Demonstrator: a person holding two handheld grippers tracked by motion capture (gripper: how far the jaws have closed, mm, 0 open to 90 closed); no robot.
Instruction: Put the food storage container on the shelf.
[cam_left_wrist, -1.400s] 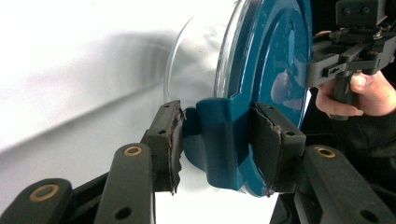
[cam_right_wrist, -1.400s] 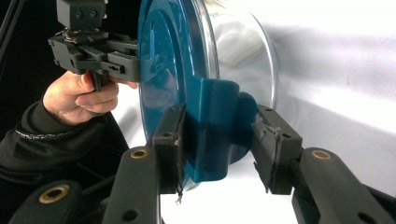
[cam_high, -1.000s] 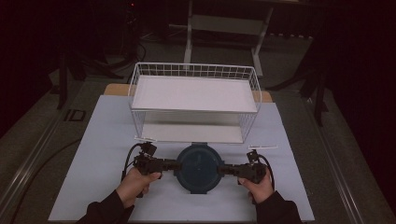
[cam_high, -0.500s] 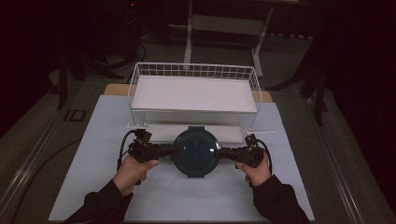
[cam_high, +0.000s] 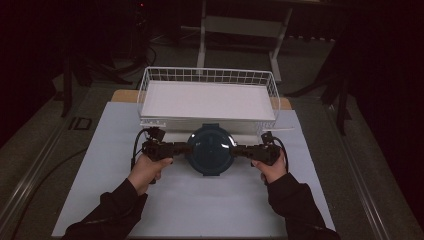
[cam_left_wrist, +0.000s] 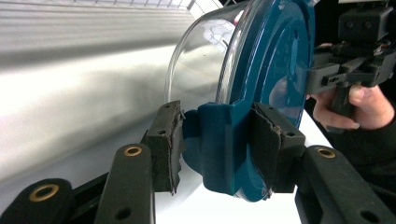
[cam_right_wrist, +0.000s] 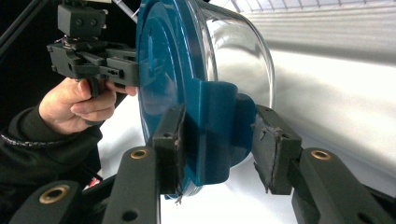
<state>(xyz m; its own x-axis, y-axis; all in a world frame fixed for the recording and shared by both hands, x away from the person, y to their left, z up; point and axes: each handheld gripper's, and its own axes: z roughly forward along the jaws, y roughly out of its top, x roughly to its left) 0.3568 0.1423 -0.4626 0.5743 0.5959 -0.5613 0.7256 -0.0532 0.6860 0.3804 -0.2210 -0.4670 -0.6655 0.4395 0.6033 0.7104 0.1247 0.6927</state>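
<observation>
High view: container (cam_high: 210, 149) between tools.

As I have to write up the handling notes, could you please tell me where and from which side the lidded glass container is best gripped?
Grip the lidded glass container by the blue latch tabs that stick out from opposite edges of its lid. Each tab gives the flat pads something to clamp, whereas the glass bowl is round and smooth. Come in level from either side, as the left tool and right tool do.

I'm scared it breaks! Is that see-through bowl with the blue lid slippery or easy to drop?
Probably breakable: the bowl looks like clear glass. Its wall looks smooth, so likely slippery, but the left gripper and right gripper clamp the lid's blue tabs instead. It appears empty, so perhaps not very heavy.
</observation>
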